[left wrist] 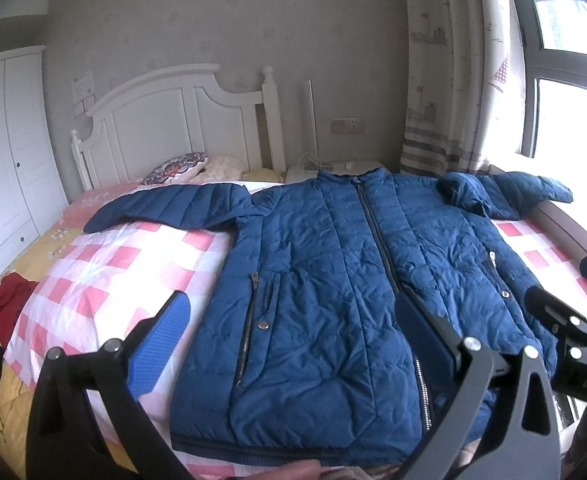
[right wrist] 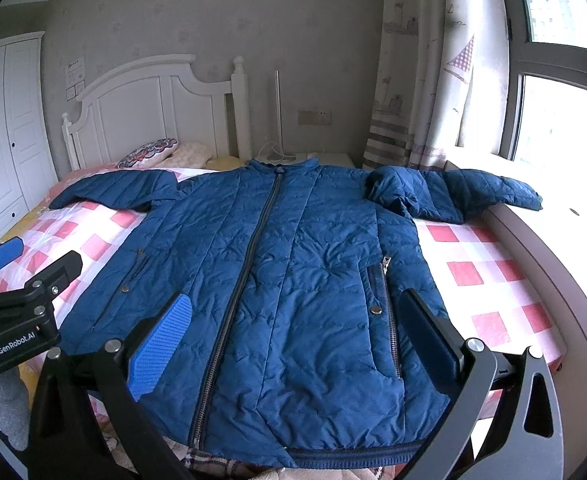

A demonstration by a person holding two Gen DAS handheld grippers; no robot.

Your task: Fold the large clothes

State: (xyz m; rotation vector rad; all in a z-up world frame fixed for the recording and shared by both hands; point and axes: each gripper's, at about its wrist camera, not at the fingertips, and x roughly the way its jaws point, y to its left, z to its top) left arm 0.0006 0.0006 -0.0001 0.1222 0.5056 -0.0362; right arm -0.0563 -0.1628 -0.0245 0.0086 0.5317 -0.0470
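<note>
Lying flat on the pink-and-white checked bedspread (left wrist: 105, 264) in front of me is the blue quilted jacket (left wrist: 325, 280), front side up, zipped along the middle, collar toward the white headboard (left wrist: 161, 120) and hem nearest me. Its one sleeve (left wrist: 169, 206) stretches out straight toward the wardrobe (left wrist: 9, 152) side; the other sleeve (right wrist: 453, 192) reaches toward the window (right wrist: 565, 120), bunched at the shoulder, its cuff resting on the pale ledge beside the bed.

I hold my left gripper (left wrist: 293, 340) above the hem end of the jacket with its jaws spread wide, nothing between them; one blue ribbed pad (left wrist: 161, 344) hangs over the bedspread just beside the jacket's edge, the other finger over the zip. My right gripper (right wrist: 293, 340) is likewise spread wide and empty, above the jacket's lower half, near the pocket zip (right wrist: 389, 320) on the window side. Neither gripper touches the fabric, as far as I can tell.

A patterned pillow (left wrist: 177, 166) lies at the head of the bed, and a red cloth (left wrist: 1, 304) sits off the wardrobe-side edge.
</note>
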